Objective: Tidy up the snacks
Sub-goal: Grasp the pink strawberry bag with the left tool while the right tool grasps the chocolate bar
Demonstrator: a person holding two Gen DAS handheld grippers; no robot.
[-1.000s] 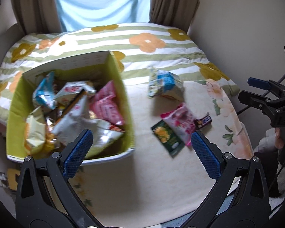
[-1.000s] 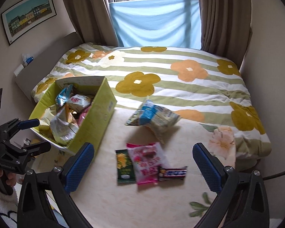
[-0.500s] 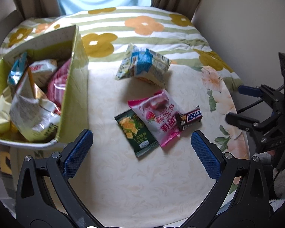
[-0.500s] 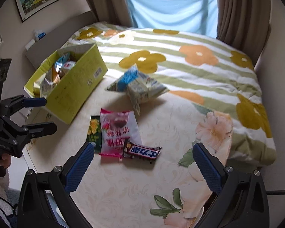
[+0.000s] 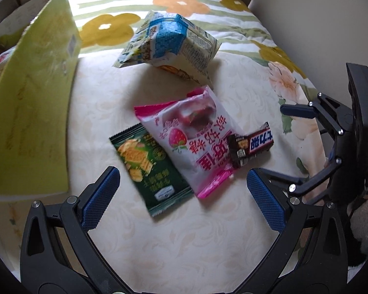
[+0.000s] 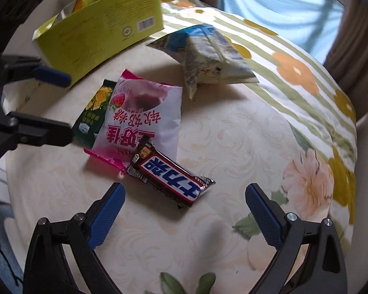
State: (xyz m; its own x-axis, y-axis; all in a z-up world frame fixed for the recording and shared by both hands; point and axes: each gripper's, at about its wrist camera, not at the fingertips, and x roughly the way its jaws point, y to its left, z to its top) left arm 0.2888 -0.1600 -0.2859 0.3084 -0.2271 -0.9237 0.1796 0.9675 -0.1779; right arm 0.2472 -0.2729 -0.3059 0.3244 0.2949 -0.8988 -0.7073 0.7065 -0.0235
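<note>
Both grippers are now hanging close over the loose snacks on the bed (image 6: 233, 134), having dropped from a much higher vantage a second ago, when the whole flowered quilt and the window were in view. The right gripper (image 6: 185, 210) is poised just short of the chocolate bar (image 6: 170, 175); its jaws have just been narrowing slightly yet are standing wide apart, with nothing between the pads. The left gripper (image 5: 182, 188), also wide open and empty, is hovering at the near edges of the green cracker packet (image 5: 151, 169) and the pink strawberry pouch (image 5: 193, 142), which is overlapping both the green packet and one end of the bar. Beyond them, the blue-and-white bag (image 5: 169, 46) is lying puffed up and tilted near where the cream cover meets the quilt. Farther left, the yellow-green box (image 6: 103, 31), already holding several packets, is waiting as the likely destination. The descent suggests that picking is about to begin, with four snacks not yet boxed and the bar the probable first target.
</note>
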